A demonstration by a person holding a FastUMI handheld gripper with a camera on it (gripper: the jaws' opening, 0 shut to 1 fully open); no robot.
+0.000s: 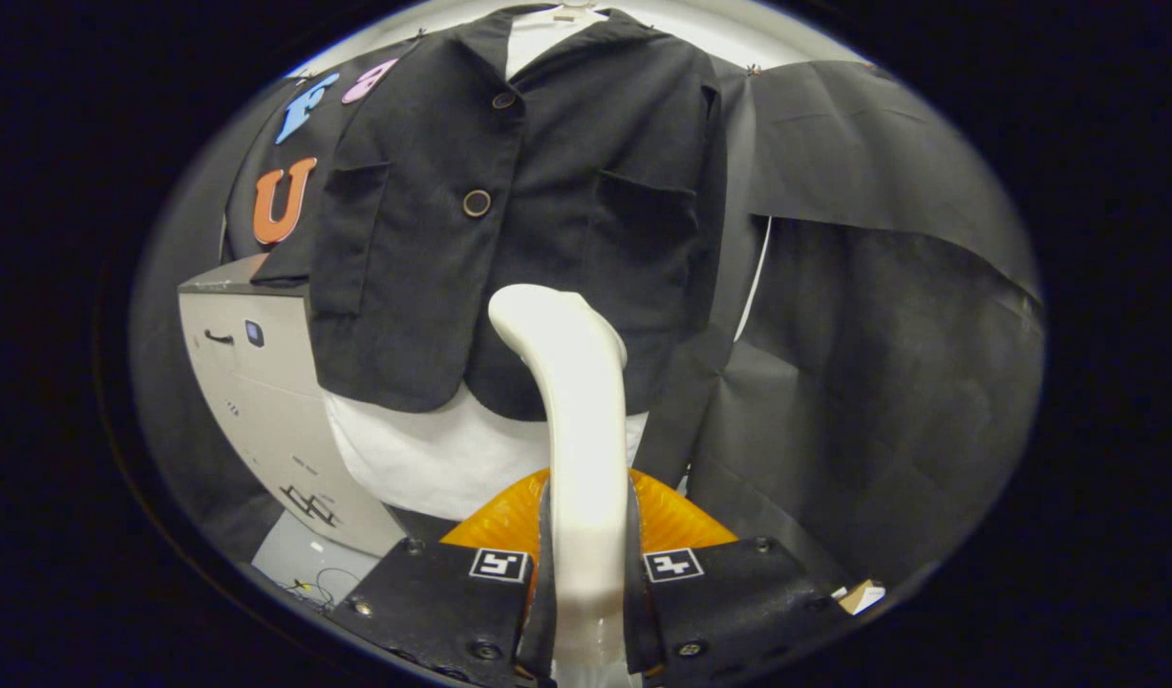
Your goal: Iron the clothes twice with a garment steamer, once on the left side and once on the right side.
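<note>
Two fingers (545, 535) of the gripper (586, 564) are clamped on the white garment steamer (571, 420), one pressing each side of its handle. The steamer rises straight up from between them, then bends forward and a little to the left at its head, which sits in front of the lower part of the black jacket (509, 220). Whether the head touches the cloth or only hovers close to it cannot be told. The gripper points level at the garment, roughly along its middle line.

An orange ribbed part (681, 521) shows just behind the handle, low between the fingers. The jacket hangs buttoned over a white undershirt (414, 459), whose hem drops below the jacket's rounded front edges. Two dark buttons (477, 203) run down the front, with a patch pocket (643, 225) on each side. The fabric looks matte and fairly flat.

To the jacket's left stands a grey cabinet (261, 392), its top corner close to the sleeve, leaving little room there. To the right, black cloth (882, 315) drapes the wall, with more open space alongside that half of the jacket.
</note>
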